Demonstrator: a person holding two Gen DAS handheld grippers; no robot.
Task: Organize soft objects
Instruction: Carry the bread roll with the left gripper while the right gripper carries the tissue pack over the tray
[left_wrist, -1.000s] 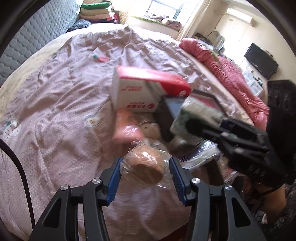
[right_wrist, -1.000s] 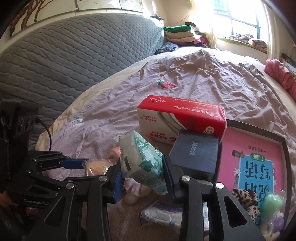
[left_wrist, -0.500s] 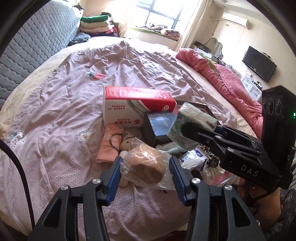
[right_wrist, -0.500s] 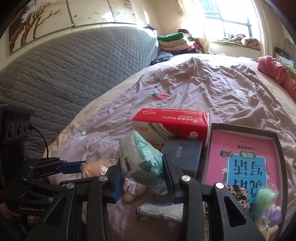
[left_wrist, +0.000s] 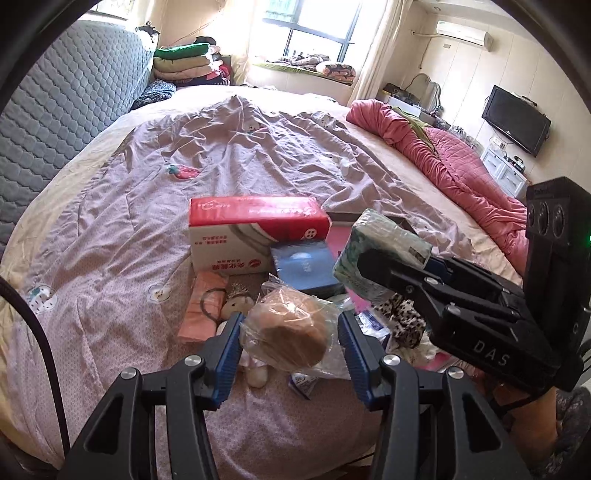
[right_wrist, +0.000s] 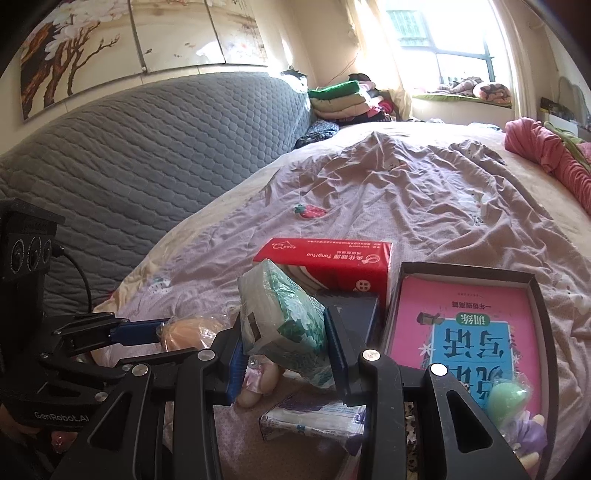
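Note:
My left gripper (left_wrist: 288, 326) is shut on a tan soft ball in a clear plastic bag (left_wrist: 291, 332), held above the bed. To its right, my right gripper (right_wrist: 284, 332) is shut on a green and white tissue pack (right_wrist: 284, 314); that pack (left_wrist: 380, 254) also shows in the left wrist view. On the lilac bedspread (left_wrist: 147, 206) below lie a red and white tissue box (left_wrist: 255, 232), a dark blue box (left_wrist: 303, 269), a pink cloth (left_wrist: 201, 310), a small plush doll (left_wrist: 236, 306) and a leopard-print piece (left_wrist: 400, 314).
A dark tray (right_wrist: 539, 295) holds a pink and blue book (right_wrist: 469, 332), with a green egg-shaped toy (right_wrist: 506, 398) at its near corner. A flat wrapped pack (right_wrist: 306, 421) lies under my right gripper. A red quilt (left_wrist: 461, 173) runs along the right; a grey headboard (right_wrist: 147, 155) is left.
Both grippers have risen and drawn back from the pile with their loads. The items on the bed look smaller and lower, and more of the room shows.

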